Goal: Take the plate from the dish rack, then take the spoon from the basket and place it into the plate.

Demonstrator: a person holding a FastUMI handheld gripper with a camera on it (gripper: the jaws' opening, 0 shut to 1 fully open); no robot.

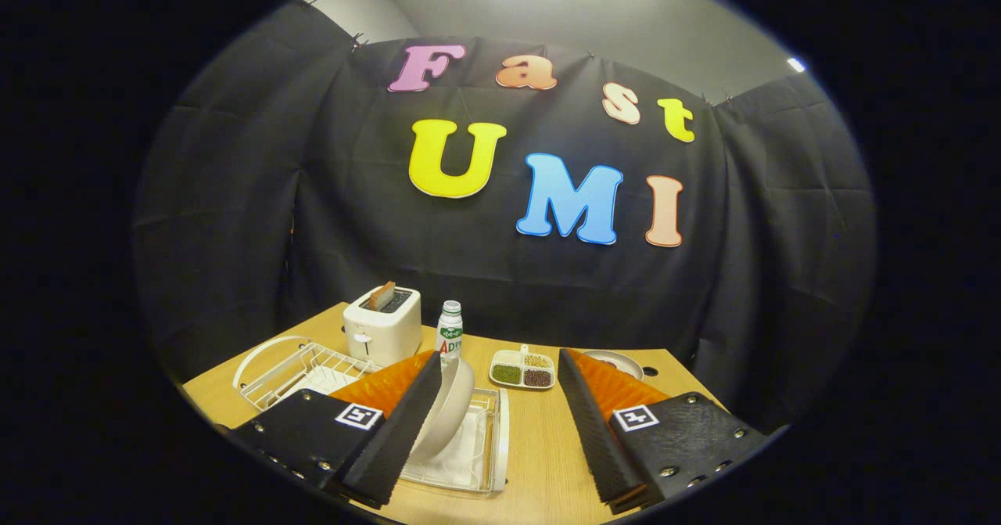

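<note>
1. The jaws stand wide apart and grip nothing; the gripper (500, 423) hovers low over the tabletop (539, 462).
2. The plate (450, 411) stands on edge in a clear tray-like dish rack (489, 462), right against the inner face of the left finger, with the right finger well apart from it.
3. I judge the first step is in hand: taking the plate. The next move calls for shifting left so the rim sits between the fingers, then closing.
4. A white wire basket (301, 372) sits beyond the left finger, near the toaster (383, 325); I cannot make out the spoon in it.
5. A bottle (449, 329) and a compartment dish (522, 369) lie further ahead.
</note>
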